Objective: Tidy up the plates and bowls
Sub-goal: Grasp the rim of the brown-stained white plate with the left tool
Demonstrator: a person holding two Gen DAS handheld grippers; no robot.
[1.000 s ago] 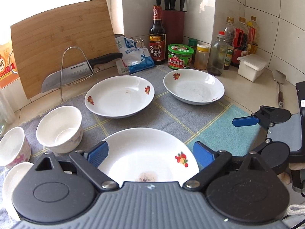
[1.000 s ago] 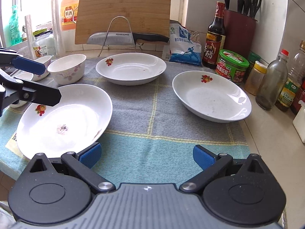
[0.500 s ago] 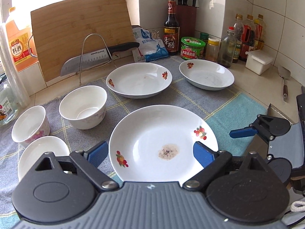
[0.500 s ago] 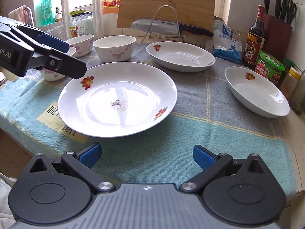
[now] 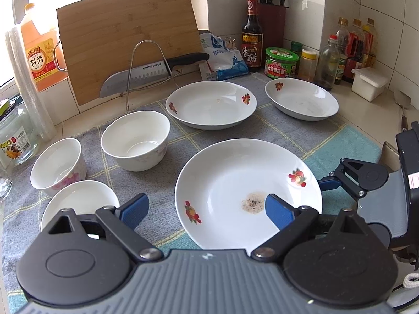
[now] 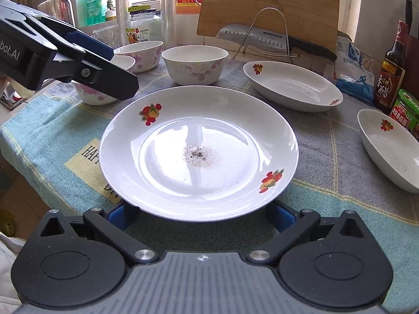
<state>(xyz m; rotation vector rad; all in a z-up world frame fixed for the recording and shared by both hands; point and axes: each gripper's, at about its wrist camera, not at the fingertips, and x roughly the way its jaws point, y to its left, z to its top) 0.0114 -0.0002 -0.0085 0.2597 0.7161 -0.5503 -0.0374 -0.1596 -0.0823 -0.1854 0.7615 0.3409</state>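
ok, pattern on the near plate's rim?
White near plate with two red-orange fruit motifs on opposite rim sides; clearest in the right wrist view.

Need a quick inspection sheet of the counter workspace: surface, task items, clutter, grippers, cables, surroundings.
Surface: grey-and-teal checked cloth over a tiled counter.
Job's things: front plate with a speck stain; two more plates; three bowls.
Clutter: knife on a wire rack, cutting board, vinegar bottle, green-lidded jar.
Grippers: left gripper open, above the front plate; right gripper open at that plate's near rim.
Cables: nothing seen.
Surroundings: tiled wall, window.
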